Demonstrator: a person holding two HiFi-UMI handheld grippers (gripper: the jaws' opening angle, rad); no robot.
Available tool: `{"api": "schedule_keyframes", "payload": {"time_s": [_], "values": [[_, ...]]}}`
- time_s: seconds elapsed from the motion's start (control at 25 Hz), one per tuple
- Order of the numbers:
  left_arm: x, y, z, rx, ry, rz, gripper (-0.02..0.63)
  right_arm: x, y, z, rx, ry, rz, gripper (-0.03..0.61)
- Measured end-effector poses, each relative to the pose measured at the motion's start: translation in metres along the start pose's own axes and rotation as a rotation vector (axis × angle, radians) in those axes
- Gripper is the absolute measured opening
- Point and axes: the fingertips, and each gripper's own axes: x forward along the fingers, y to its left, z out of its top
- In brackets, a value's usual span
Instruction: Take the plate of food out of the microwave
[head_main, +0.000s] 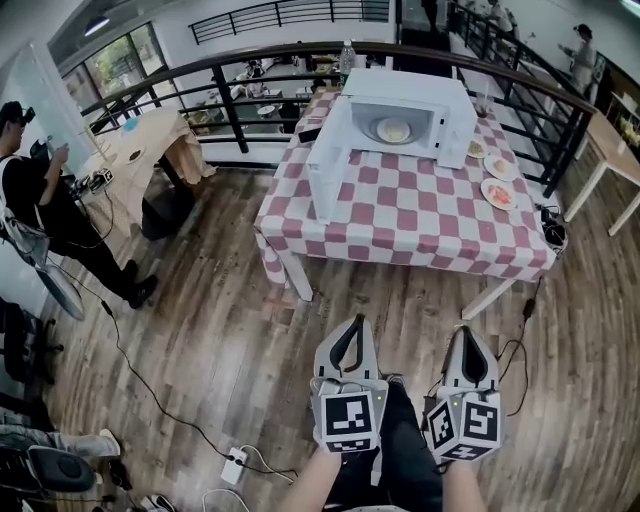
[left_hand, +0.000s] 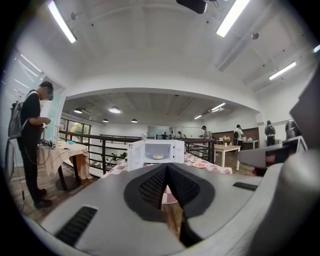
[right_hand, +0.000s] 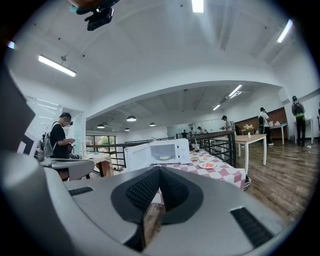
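Item one, my left tool (left_hand: 167, 169): jaws closed tip to tip, nothing between them, held low over the wooden floor (head_main: 200, 330), at 6 o'clock in the head view. Item two, my right tool (right_hand: 159, 172): jaws likewise closed and empty, just beside the left one at its 3 o'clock. Item three, worktop (head_main: 400, 225) under a red-and-white checked cloth, at 12 o'clock from both tools and well apart from them. Item four, white microwave (head_main: 410, 85) at the far end of the worktop, its door (head_main: 328, 175) swung wide open toward 9 o'clock. Item five, the plate of food (head_main: 393, 130): inside the microwave, lying flat at the middle of the cavity with a pale round portion on it; neither tool is near it. Item six, three further plates (head_main: 497, 193) with food, on the cloth at 3 to 4 o'clock of the microwave. Item seven, clear bottle (head_main: 346, 58) behind the microwave at its 11 o'clock. Item eight, dark railing (head_main: 240, 100) past the worktop. Item nine, person in dark clothes (head_main: 35, 200) standing at 9 o'clock, beside a second table (head_main: 140, 150) draped in cloth. Item ten, white power strip (head_main: 235, 465) with its cable on the floor at 7 o'clock.
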Motion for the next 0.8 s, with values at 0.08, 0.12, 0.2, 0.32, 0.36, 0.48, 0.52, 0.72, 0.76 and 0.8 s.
{"api": "schedule_keyframes", "payload": {"time_s": [0.08, 0.12, 0.2, 0.32, 0.36, 0.48, 0.52, 0.72, 0.76, 0.8], "values": [[0.007, 0.001, -0.001, 0.0, 0.005, 0.004, 0.011, 0.009, -0.001, 0.0, -0.001, 0.003, 0.004, -0.005], [0.011, 0.002, -0.001, 0.001, 0.007, 0.007, 0.011, 0.013, -0.002, 0.0, 0.0, 0.005, 0.007, -0.005], [0.019, 0.004, -0.001, 0.002, 0.01, 0.012, 0.011, 0.023, -0.003, 0.0, 0.002, 0.01, 0.013, -0.005], [0.033, 0.007, 0.0, 0.004, 0.009, 0.019, 0.011, 0.039, -0.005, 0.001, 0.003, 0.011, 0.021, -0.005], [0.039, 0.008, 0.001, 0.005, 0.009, 0.021, 0.011, 0.044, -0.006, 0.002, 0.002, 0.011, 0.024, -0.005], [0.056, 0.009, 0.002, 0.007, 0.009, 0.027, 0.011, 0.063, -0.01, 0.005, -0.001, 0.012, 0.033, -0.005], [0.062, 0.01, 0.003, 0.008, 0.008, 0.029, 0.011, 0.069, -0.012, 0.006, -0.001, 0.012, 0.036, -0.005], [0.096, 0.011, 0.01, 0.007, 0.006, 0.041, 0.011, 0.102, -0.023, 0.016, 0.006, 0.008, 0.042, -0.005], [0.102, 0.011, 0.011, 0.008, 0.005, 0.044, 0.011, 0.108, -0.026, 0.017, 0.006, 0.007, 0.045, -0.005], [0.108, 0.011, 0.013, 0.009, 0.003, 0.048, 0.011, 0.114, -0.027, 0.019, 0.006, 0.007, 0.048, -0.005]]}}
